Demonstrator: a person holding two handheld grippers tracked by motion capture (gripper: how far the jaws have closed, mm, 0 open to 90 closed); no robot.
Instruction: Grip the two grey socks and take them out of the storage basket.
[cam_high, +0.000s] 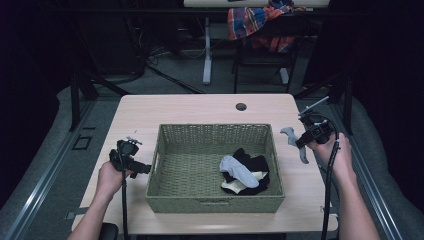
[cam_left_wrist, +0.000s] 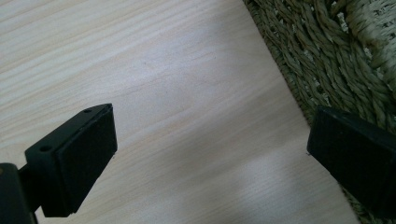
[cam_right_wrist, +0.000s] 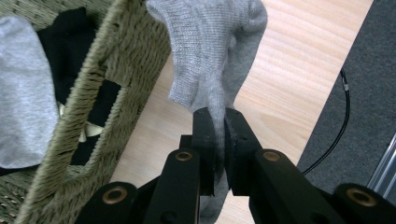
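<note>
A person works at a pale wood-grain table (cam_high: 200, 107) with a gripper in each hand. At left, the left gripper (cam_high: 131, 159) rests low over bare tabletop just beside the basket (cam_high: 167, 165), its jaws spread wide and empty; in the left gripper view the flat black pads (cam_left_wrist: 88, 154) frame only wood, with the coarse woven wall (cam_left_wrist: 336, 60) at the edge, seemingly waiting its turn. The basket, a rectangular tray of twisted, straw-coloured fibre with cut-out handles, sits mid-table and holds a loose heap of socks (cam_high: 245, 172) in its right half: soft grey knit over black, with a touch of cream. At right, the right gripper (cam_high: 306, 140) is clamped on a grey sock (cam_high: 290, 135), held outside the basket's right wall above the tabletop. The right gripper view shows the fine ribbed knit (cam_right_wrist: 210, 51) pinched thin between the jaws and fanning out limp beyond them, just beside the rim (cam_right_wrist: 126, 60). Whether it is going in or coming out cannot be told. A plaid cloth (cam_high: 255, 22) drapes a chair beyond.
</note>
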